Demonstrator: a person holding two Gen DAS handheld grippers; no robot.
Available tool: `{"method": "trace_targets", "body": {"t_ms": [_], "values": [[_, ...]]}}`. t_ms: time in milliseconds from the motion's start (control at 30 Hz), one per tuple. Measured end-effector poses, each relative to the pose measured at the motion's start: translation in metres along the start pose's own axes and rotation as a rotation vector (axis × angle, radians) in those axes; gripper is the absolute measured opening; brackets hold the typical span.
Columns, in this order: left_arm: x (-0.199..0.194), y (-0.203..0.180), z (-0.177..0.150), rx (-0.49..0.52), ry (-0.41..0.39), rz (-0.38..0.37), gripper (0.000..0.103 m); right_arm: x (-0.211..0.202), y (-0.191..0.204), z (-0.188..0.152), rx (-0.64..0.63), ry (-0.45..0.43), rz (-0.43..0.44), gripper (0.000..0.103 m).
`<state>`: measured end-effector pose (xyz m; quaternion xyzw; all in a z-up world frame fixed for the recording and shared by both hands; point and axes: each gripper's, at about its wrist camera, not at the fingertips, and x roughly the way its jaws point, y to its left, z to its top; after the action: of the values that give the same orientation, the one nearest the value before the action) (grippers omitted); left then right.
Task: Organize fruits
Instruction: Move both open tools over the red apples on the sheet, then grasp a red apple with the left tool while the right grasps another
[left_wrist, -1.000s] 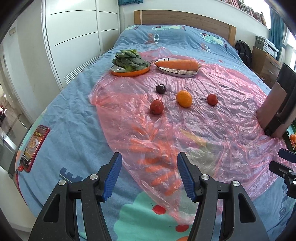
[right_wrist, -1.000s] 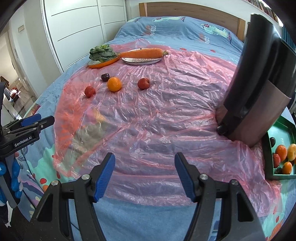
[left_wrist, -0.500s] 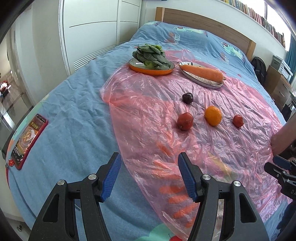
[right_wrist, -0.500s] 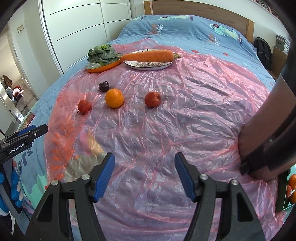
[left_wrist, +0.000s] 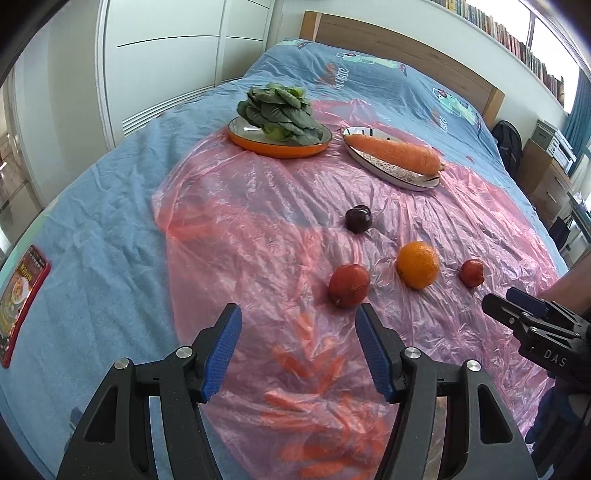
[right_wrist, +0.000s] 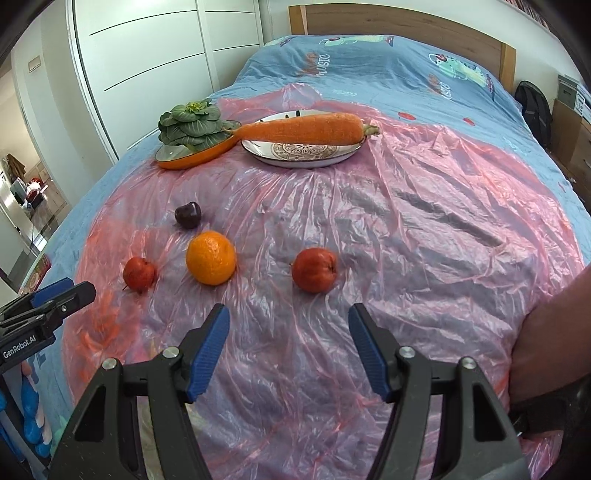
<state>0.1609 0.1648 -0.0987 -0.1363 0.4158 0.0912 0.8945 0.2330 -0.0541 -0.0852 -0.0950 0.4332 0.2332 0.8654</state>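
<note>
Several fruits lie on a pink plastic sheet (left_wrist: 258, 221) spread over the bed. In the left wrist view a red apple (left_wrist: 349, 285) sits just beyond the right fingertip of my left gripper (left_wrist: 298, 314), which is open and empty. Farther right are an orange (left_wrist: 418, 264) and a small red fruit (left_wrist: 472, 272), with a dark plum (left_wrist: 358, 218) behind. My right gripper (right_wrist: 288, 314) is open too, a red fruit (right_wrist: 314, 270) just ahead of it. To its left lie the orange (right_wrist: 210, 257), the other apple (right_wrist: 139, 274) and the plum (right_wrist: 188, 215).
At the back, an orange plate (left_wrist: 277, 149) holds leafy greens and a patterned plate (right_wrist: 303, 155) holds a large carrot (right_wrist: 303, 129). A red-cased phone (left_wrist: 20, 299) lies at the bed's left edge. White wardrobe doors stand left. A forearm (right_wrist: 546, 332) fills the right.
Both grippers have moved forward over the sheet toward the fruits, which now look larger. The dark object and the green tray of fruit have left the right wrist view.
</note>
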Motion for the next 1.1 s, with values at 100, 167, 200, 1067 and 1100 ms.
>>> {"method": "trace_targets", "body": {"t_ms": [100,167,200,1067,1100], "values": [[0.01,-0.012,0.005,0.025,0.004,-0.015,0.058,0.008,-0.007,0.005,0.012,-0.005,-0.013,0.103],[0.017,-0.018,0.007,0.038,0.006,-0.019,0.058,0.012,-0.011,0.008,0.018,-0.012,-0.023,0.103],[0.02,-0.021,0.008,0.042,0.007,-0.019,0.058,0.014,-0.012,0.009,0.021,-0.013,-0.024,0.103],[0.069,-0.031,0.012,0.117,-0.009,-0.015,0.027,0.06,-0.007,0.016,-0.02,0.053,-0.076,0.068],[0.07,-0.03,0.013,0.116,-0.011,-0.024,0.027,0.061,-0.006,0.016,-0.02,0.055,-0.081,0.068]]}}
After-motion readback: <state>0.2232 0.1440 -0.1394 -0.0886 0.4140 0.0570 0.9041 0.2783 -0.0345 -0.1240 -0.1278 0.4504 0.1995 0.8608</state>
